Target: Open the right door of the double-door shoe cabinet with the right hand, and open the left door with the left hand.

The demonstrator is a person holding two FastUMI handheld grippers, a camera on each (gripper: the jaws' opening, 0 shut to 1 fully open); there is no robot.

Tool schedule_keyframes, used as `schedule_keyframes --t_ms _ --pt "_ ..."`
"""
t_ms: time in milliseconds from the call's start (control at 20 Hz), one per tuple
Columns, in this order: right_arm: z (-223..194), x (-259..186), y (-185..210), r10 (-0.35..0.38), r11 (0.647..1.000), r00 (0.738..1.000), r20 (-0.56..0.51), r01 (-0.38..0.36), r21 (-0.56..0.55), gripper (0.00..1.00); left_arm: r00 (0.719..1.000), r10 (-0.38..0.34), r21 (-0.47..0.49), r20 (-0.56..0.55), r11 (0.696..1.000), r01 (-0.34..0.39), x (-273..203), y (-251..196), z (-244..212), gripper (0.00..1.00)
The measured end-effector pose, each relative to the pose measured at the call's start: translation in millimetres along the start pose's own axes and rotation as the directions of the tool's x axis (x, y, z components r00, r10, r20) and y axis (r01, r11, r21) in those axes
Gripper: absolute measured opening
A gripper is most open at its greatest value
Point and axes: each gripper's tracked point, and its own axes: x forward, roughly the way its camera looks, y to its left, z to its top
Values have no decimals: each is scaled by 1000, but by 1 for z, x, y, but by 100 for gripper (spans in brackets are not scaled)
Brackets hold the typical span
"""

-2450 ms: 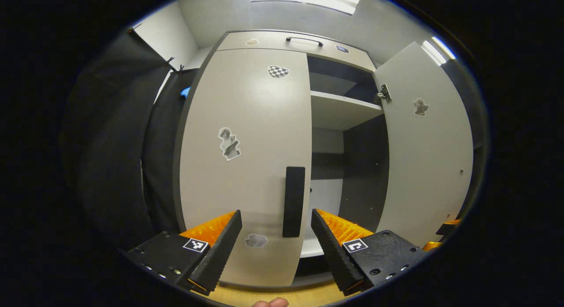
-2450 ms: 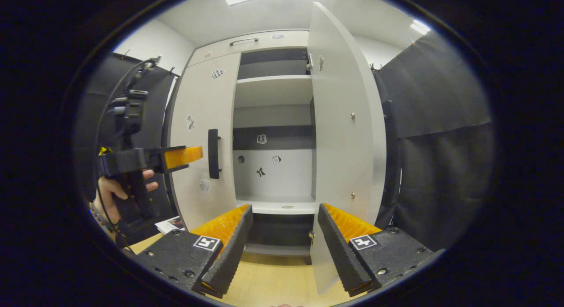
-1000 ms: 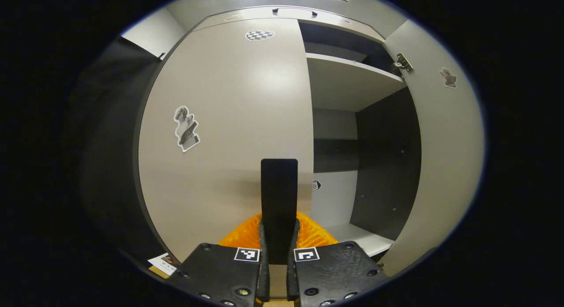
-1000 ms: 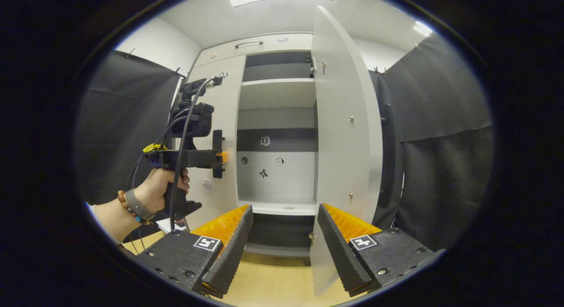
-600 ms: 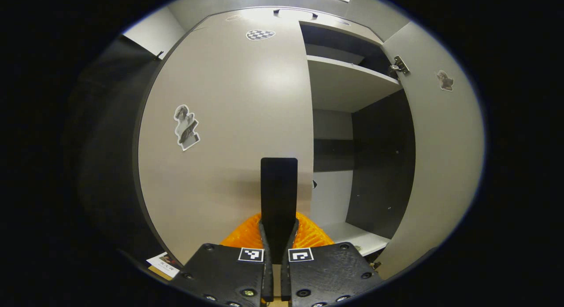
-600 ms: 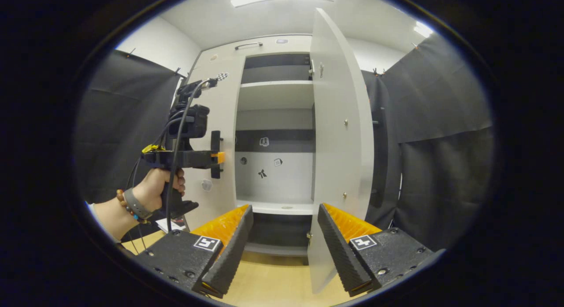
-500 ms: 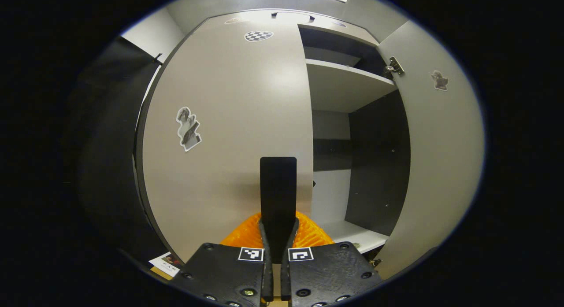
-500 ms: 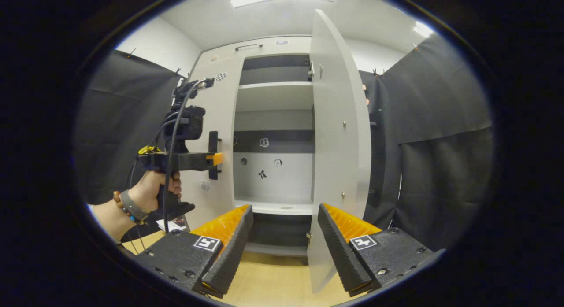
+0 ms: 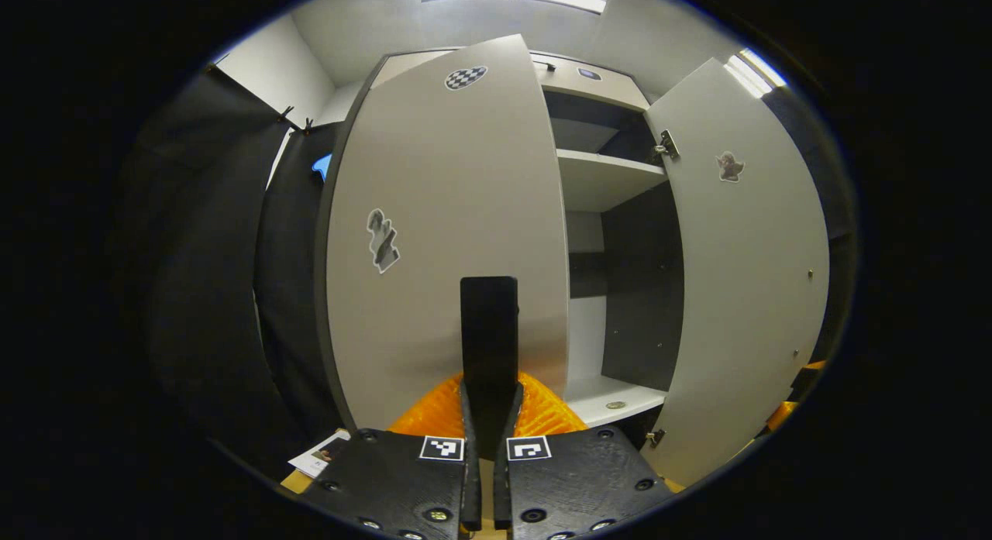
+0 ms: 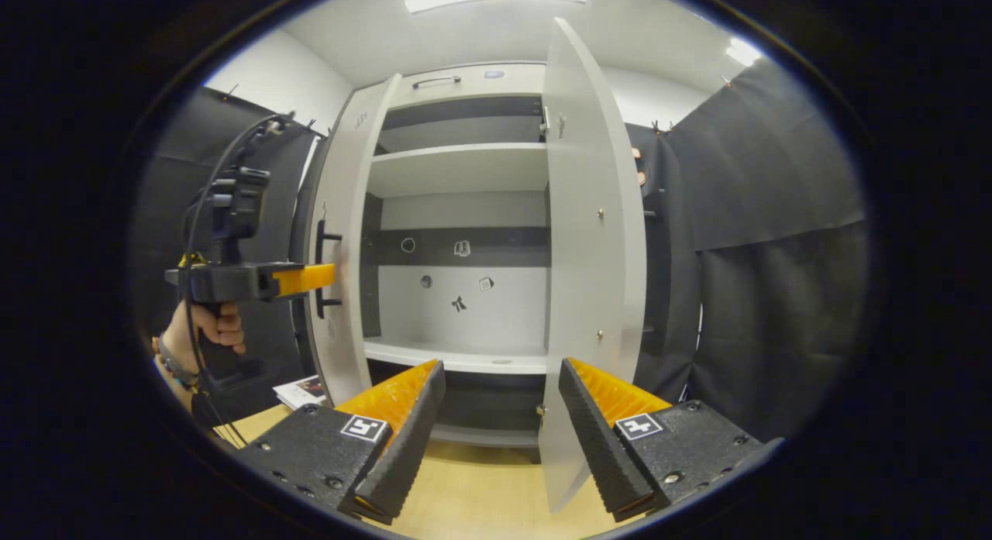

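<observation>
The left gripper [image 9: 488,416] has its 2 fingers clenched on the black handle [image 9: 488,331] of the left door [image 9: 442,214]; half a second ago that door lay flush with the cabinet [image 10: 465,83], now it is swung partly out, its inner edge off the frame; the pull is working and needs only more swing. The right gripper [image 10: 500,416] hangs released, fingers spread, grasping nothing; beyond it the right door [image 10: 593,253] stands wide open, so that half looks done.
</observation>
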Motion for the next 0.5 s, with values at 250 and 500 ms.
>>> schedule_keyframes --t_ms 250,500 --pt "5 3 -4 -8 1000 1000 20 8 -5 92 1000 28 0 -11 1000 -28 -39 34 2 5" --pt "-1 11 2 6 1000 1000 7 -6 21 92 999 44 -15 -15 999 -44 -54 55 1 5"
